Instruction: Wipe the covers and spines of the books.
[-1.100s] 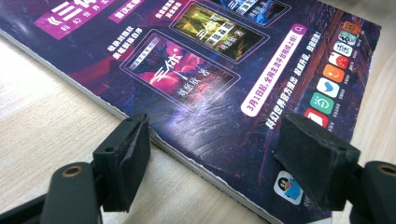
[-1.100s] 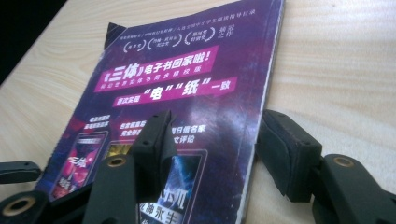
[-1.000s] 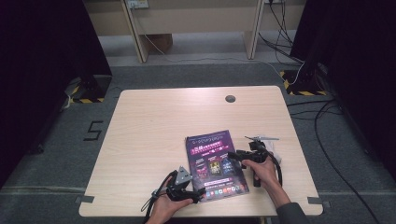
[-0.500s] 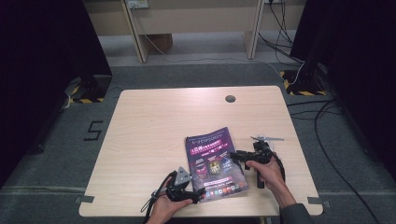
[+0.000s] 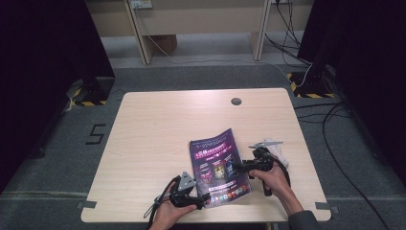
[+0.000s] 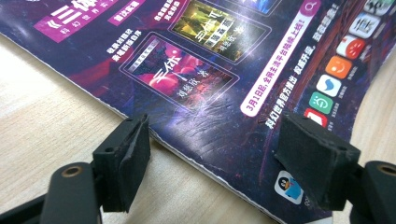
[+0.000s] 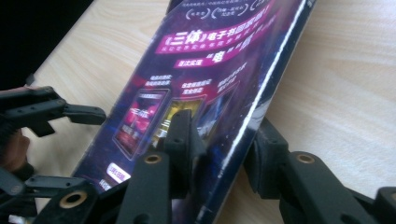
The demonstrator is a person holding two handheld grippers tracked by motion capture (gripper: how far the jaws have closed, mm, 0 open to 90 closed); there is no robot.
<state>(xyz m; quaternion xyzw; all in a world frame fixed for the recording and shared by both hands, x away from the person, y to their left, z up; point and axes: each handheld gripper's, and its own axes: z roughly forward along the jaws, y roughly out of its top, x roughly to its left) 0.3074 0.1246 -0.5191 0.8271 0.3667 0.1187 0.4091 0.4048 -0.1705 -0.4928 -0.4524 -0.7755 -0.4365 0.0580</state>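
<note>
A: Start big — pale wooden table (image 5: pixel 158 143), and the purple magazine (image 5: pixel 218 165) lies on its near half, right of the middle, close to the person's edge.

B: What's new since a second ago?

A: The right gripper (image 5: pixel 242 166). Its jaws have just been closing, and now the magazine's right edge sits between them. In the right gripper view one pad (image 7: pixel 182 135) is on the cover and the other is under it, with the edge lifted off the table there.

B: So it has it?

A: Looks like a pinch on the edge, yes. I'd judge this as taking hold so the cover or the whole thing can be lifted or turned; the magazine itself has barely moved from its earlier spot.

B: And the left gripper (image 5: pixel 203 199)?

A: Parked at the magazine's near left corner, same place as a second ago. In the left gripper view its jaws stand wide apart, straddling the corner (image 6: pixel 261 196), pads pressing nothing.

B: Which way does the magazine lie?

A: Its long axis runs away from the person, leaning slightly left at the far end. The title band (image 5: pixel 214 144) is at the far end, so it reads upright from the person's seat, cover up.
</note>
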